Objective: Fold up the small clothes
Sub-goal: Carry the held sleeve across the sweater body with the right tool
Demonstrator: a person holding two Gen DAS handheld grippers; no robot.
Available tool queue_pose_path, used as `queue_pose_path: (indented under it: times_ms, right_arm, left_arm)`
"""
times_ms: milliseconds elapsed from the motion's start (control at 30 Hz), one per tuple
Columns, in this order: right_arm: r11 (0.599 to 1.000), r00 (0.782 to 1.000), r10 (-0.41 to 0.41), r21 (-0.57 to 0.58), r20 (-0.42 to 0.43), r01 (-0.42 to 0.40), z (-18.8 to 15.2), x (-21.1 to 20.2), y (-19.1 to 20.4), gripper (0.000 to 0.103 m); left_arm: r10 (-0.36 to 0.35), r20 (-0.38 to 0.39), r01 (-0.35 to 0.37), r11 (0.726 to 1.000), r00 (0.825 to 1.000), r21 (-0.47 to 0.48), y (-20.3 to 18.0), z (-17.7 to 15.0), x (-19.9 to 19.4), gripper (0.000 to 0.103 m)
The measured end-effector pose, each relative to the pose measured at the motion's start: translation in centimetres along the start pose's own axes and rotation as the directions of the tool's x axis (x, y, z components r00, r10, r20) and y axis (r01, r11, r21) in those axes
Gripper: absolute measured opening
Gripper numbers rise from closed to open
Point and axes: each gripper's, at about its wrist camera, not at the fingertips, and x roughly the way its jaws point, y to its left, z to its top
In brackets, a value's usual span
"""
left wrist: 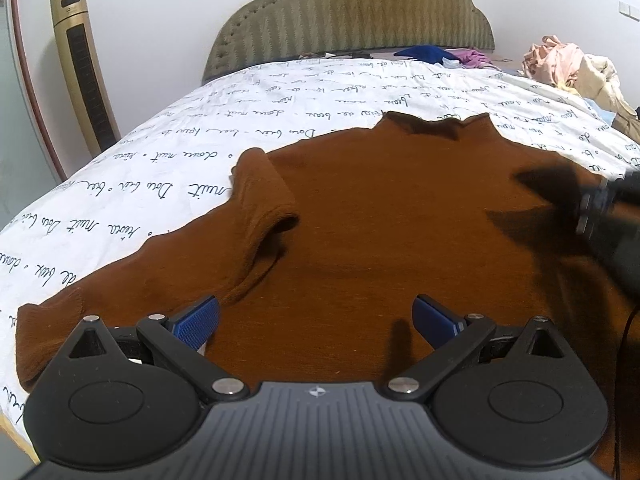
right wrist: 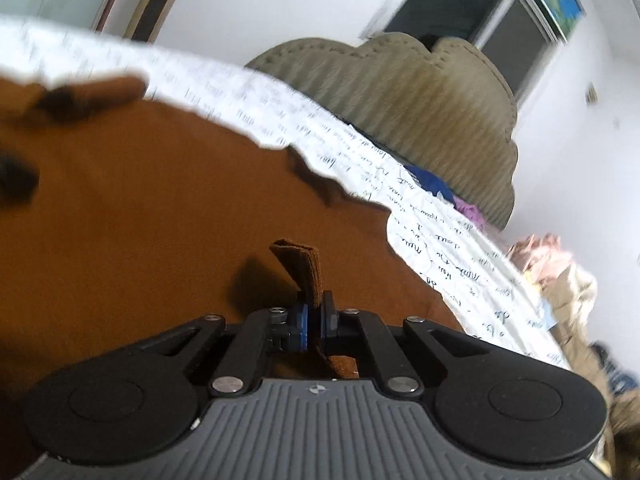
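A brown knit sweater (left wrist: pixel 380 216) lies spread on the white bed sheet (left wrist: pixel 168 148), collar toward the headboard. Its left sleeve (left wrist: pixel 264 208) is folded in over the body. My left gripper (left wrist: pixel 316 320) hovers open over the sweater's lower part, blue pads wide apart, nothing between them. In the right wrist view my right gripper (right wrist: pixel 314 318) is shut on a folded strip of the sweater's fabric (right wrist: pixel 298 266), which sticks up between the blue pads. The right gripper (left wrist: pixel 600 216) shows as a dark blur at the sweater's right side in the left wrist view.
A padded olive headboard (left wrist: pixel 352 12) stands at the bed's far end. Blue and pink clothes (left wrist: pixel 440 56) lie below it. A pile of pale clothes (left wrist: pixel 572 68) sits at the far right. A gold tower fan (left wrist: pixel 80 64) stands left of the bed.
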Motion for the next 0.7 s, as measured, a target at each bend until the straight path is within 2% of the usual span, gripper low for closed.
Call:
queue_pose_path:
  times_ms: [167, 233, 433, 700]
  right_arm:
    - [0.974, 0.997, 0.064, 0.215, 0.039, -0.071, 4.4, 0.7, -3.6, 0.006]
    - [0.961, 0.995, 0.088, 0.26, 0.048, -0.097, 5.9, 1.3, -4.0, 0.006]
    - [0.964, 0.993, 0.101, 0.242, 0.06, -0.112, 8.9, 3.3, -1.6, 0.007]
    - [0.923, 0.98, 0.181, 0.328, 0.087, -0.199, 12.2, 5.5, 1.2, 0.007]
  left_arm:
    - [0.004, 0.002, -0.004, 1.0, 1.0, -0.021, 1.0, -0.1, -0.3, 0.103]
    - [0.011, 0.008, -0.011, 1.0, 1.0, -0.027, 1.4, -0.2, -0.5, 0.103]
    - [0.022, 0.011, -0.022, 0.998, 1.0, -0.062, 3.0, -0.2, -0.6, 0.103]
    - [0.025, 0.014, -0.024, 0.996, 1.0, -0.082, 3.8, -0.2, -0.8, 0.103]
